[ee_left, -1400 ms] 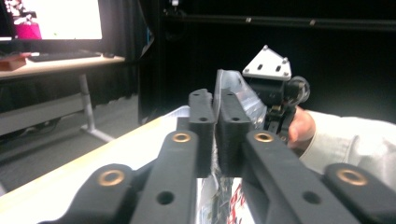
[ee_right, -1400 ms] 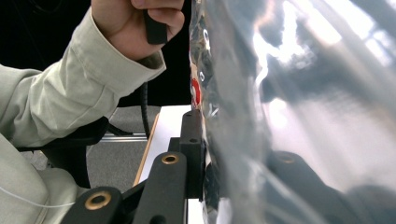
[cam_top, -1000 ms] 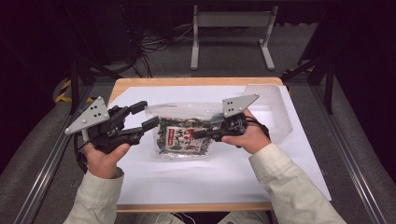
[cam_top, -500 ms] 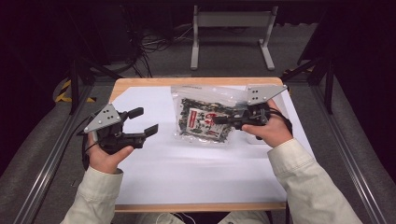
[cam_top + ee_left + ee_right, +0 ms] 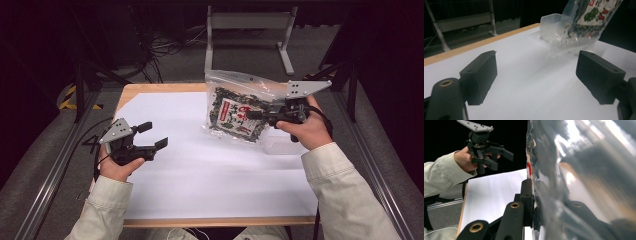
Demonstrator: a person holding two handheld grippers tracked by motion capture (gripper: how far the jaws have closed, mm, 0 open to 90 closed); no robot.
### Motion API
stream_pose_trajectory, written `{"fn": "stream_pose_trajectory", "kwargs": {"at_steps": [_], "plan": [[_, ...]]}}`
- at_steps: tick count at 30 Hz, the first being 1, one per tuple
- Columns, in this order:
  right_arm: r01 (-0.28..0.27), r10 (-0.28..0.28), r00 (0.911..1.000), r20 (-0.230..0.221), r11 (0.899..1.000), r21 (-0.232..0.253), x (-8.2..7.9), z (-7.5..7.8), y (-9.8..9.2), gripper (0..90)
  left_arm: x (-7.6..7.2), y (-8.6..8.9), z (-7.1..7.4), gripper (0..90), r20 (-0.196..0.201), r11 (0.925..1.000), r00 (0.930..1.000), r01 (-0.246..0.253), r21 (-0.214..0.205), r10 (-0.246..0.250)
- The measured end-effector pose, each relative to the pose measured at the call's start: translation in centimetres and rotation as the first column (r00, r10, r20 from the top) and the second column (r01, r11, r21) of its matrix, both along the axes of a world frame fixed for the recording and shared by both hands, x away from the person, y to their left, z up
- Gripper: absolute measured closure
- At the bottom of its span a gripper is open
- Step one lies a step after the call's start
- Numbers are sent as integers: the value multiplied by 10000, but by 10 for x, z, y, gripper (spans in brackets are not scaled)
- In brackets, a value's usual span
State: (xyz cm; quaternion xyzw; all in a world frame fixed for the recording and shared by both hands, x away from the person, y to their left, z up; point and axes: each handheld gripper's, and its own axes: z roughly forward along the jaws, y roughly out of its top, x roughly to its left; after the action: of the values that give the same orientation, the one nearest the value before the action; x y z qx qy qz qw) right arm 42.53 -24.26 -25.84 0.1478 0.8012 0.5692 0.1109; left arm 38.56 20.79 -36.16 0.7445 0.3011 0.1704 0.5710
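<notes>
Nearest to the person, the left tongs (image 5: 154, 135) hang just above the white sheet (image 5: 210, 180) that covers the worktop (image 5: 150, 88). Their two black jaws stand wide apart and hold nothing. A hand (image 5: 120, 167) in a pale sleeve (image 5: 102, 210) grips them.

A bit farther off and well apart from the left tongs, the right tongs (image 5: 255, 116) are lifted up over the far right part of the worktop. They pinch the right side of a clear plastic bag (image 5: 237, 112), and their jaws are close together on it. The bag hangs tilted, with its low edge near the sheet. It is full of dark green bits. A label on it has a red patch with white marks, but the writing is too small to read. In the left gripper view, the bag (image 5: 586, 20) also shows small green and red drawings.

Just behind and under the bag sits a clear plastic tray (image 5: 550, 27), beyond the right tongs.

Past the worktop, a grey metal stand (image 5: 247, 22) is on the floor.
</notes>
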Motion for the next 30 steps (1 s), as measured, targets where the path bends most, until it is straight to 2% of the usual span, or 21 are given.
{"fn": "stream_pose_trajectory", "kwargs": {"at_steps": [6, 8, 9, 11, 15, 20, 24, 26, 28, 29, 30], "plan": [[576, -575, 9983, 49, 9983, -70, 4, 8, -14, 756, 7, 1, -16, 145, 127, 9958, 9992, -384, 827, 375], [750, -750, 9971, 85, 9972, -76, 5, 11, -18, 756, 9, 3, -20, 140, -62, 9954, 9991, -420, 864, 427], [862, -861, 9962, 88, 9962, -85, 6, 12, -21, 756, 10, 3, -22, 139, -288, 9955, 9986, -412, 859, 438], [1078, -1077, 9941, 99, 9941, -113, 8, 13, -26, 756, 13, 5, -25, 136, -397, 9948, 9982, -407, 930, 446], [1437, -1435, 9896, 76, 9894, -204, 13, 15, -33, 756, 15, 8, -30, 135, -716, 9962, 9964, -409, 767, 465], [1744, -1742, 9847, 88, 9844, -226, 16, 17, -40, 756, 18, 10, -35, 134, -730, 9949, 9958, -495, 876, 560], [2084, -2080, 9780, 147, 9777, -251, 21, 20, -48, 756, 20, 13, -40, 135, -992, 9952, 9932, -524, 829, 605], [2205, -2201, 9753, 167, 9750, -279, 24, 22, -52, 756, 21, 14, -42, 138, -999, 9952, 9932, -508, 842, 592], [2410, -2406, 9705, 167, 9701, -295, 28, 24, -56, 756, 22, 15, -43, 139, -1070, 9954, 9925, -504, 815, 590], [2652, -2649, 9642, 145, 9636, -337, 32, 26, -60, 756, 23, 16, -44, 139, -1031, 9953, 9930, -497, 832, 582], [2652, -2649, 9642, 145, 9636, -337, 32, 26, -60, 756, 22, 16, -44, 139, -1103, 9955, 9920, -527, 791, 613]]}}
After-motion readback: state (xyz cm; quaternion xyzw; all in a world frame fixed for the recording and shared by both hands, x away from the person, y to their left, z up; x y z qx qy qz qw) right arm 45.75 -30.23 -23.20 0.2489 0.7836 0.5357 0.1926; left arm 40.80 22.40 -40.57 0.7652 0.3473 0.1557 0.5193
